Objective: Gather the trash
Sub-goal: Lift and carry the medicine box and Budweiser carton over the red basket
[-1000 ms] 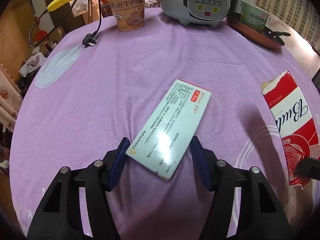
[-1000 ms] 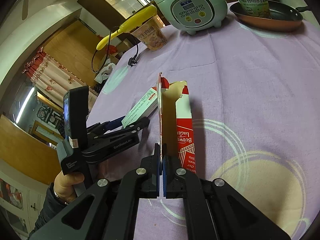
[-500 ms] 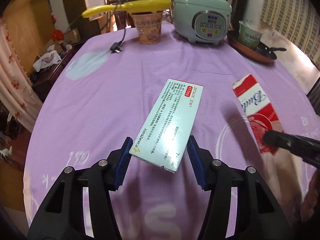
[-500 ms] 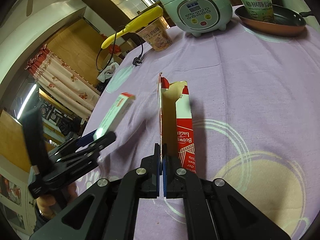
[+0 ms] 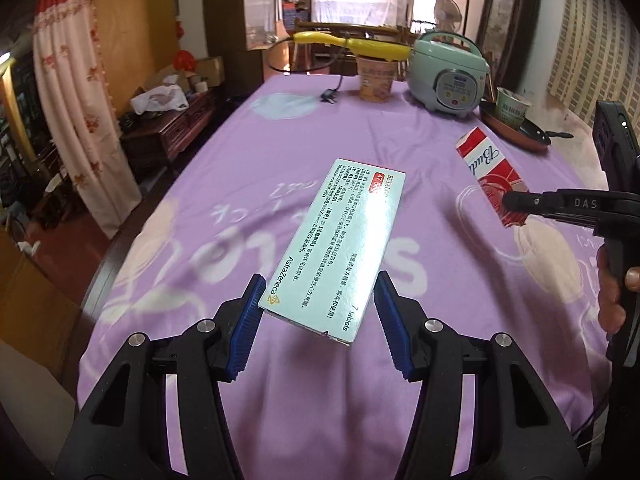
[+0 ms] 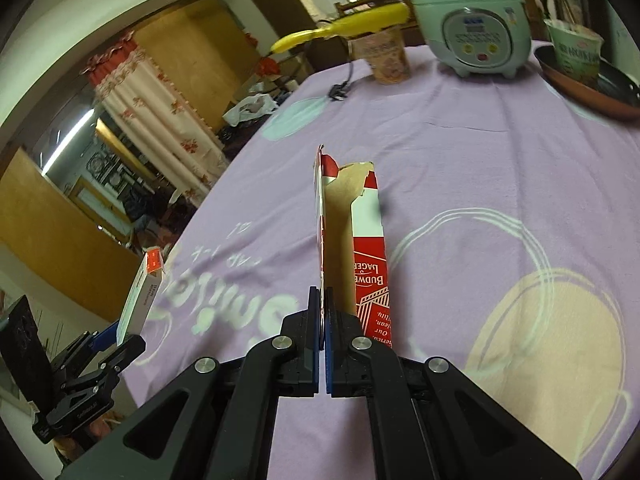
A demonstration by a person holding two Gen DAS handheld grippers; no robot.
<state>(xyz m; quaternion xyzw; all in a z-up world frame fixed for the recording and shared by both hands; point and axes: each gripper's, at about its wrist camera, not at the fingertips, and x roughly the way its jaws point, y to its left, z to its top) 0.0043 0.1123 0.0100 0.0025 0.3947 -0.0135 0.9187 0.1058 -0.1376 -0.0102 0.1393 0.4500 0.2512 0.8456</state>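
Purple cloth: covers the table [image 5: 248, 168], printed with pale shapes and lettering.
Left gripper [image 5: 318, 312]: its blue pads clamp the near end of a pale green medicine box [image 5: 340, 240], which juts out over the cloth, printed face up.
Medicine box, side view: from the right wrist it shows edge-on at the left border [image 6: 140, 300], raised clear of the cloth, red tab at its top.
Right gripper [image 6: 323, 328]: clenched on one thin wall of a torn red and white beer carton [image 6: 368, 248]; the pads meet with only the card between them.
Beer carton: open and ragged at the far end, brown inside, held on edge and off the table; in the left view it hangs to the right [image 5: 490, 172] from the black tongs.
Hand [image 5: 612, 292]: fingers wrapped round the right gripper's handle at the right border.
Far end of table: a green rice cooker [image 5: 450, 74]; left of it a noodle cup [image 5: 376, 80] with a yellow utensil [image 5: 352, 42] lying across its top.
Right of the cooker: a copper pan [image 5: 516, 132] with a green cup [image 5: 512, 110] standing in it.
Plug [image 5: 330, 96]: a black plug and cord lie beside the noodle cup.
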